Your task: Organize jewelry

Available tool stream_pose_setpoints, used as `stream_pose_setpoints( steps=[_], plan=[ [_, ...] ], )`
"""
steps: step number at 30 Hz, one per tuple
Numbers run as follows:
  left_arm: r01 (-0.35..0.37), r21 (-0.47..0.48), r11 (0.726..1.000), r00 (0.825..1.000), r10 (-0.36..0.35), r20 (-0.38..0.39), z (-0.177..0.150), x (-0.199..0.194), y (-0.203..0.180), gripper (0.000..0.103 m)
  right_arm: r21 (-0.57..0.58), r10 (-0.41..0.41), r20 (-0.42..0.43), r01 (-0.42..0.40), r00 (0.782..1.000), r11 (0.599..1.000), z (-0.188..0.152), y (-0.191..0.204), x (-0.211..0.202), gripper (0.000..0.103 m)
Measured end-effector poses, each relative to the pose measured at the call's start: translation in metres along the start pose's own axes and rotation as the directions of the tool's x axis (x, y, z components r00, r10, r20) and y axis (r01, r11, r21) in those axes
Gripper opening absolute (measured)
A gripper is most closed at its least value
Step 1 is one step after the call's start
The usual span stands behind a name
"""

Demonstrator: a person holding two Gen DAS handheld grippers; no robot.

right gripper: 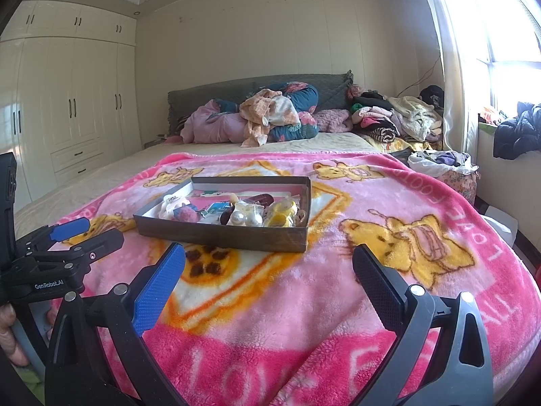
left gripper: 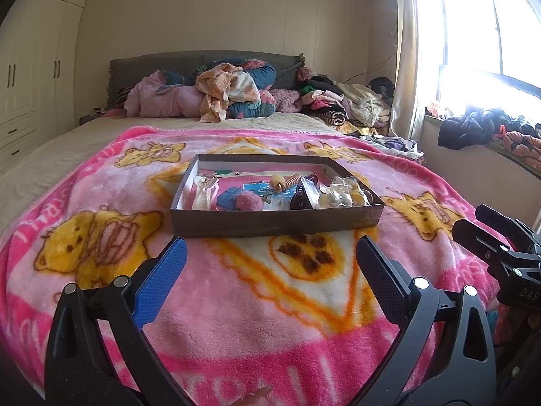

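both the left hand-held gripper (left gripper: 270,253) and right hand-held gripper (right gripper: 268,260) hover spread wide and empty near the bed's foot edge, short of the shallow box (left gripper: 270,223) holding what looks like jewelry (right gripper: 247,217) mid-blanket (left gripper: 236,304).

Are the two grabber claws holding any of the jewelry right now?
No. The left gripper and right gripper are both open and empty, apart from the box of jewelry on the blanket.

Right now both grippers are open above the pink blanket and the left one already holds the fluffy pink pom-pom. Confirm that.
Not quite. The left gripper holds nothing: the left wrist view shows its fingers open and empty above the pink blanket, while the fluffy pink pom-pom lies in the shallow box. The right gripper is open too.
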State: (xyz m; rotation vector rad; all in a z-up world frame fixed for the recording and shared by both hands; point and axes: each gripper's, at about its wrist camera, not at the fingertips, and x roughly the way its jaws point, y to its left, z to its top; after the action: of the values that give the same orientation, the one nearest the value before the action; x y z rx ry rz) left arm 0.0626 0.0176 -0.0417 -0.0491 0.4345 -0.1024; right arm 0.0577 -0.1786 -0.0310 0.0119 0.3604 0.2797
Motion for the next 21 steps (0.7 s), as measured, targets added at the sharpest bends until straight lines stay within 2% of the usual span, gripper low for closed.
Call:
stream_pose_setpoints(
  steps=[21],
  plan=[
    [0.002,-0.001,1.000,1.000,-0.002,0.000,0.0001,-0.0004,0.0017,0.092,0.000,-0.001,-0.001,0.001,1.000,1.000,0.0005,0.0002,-0.0001,0.097]
  ],
)
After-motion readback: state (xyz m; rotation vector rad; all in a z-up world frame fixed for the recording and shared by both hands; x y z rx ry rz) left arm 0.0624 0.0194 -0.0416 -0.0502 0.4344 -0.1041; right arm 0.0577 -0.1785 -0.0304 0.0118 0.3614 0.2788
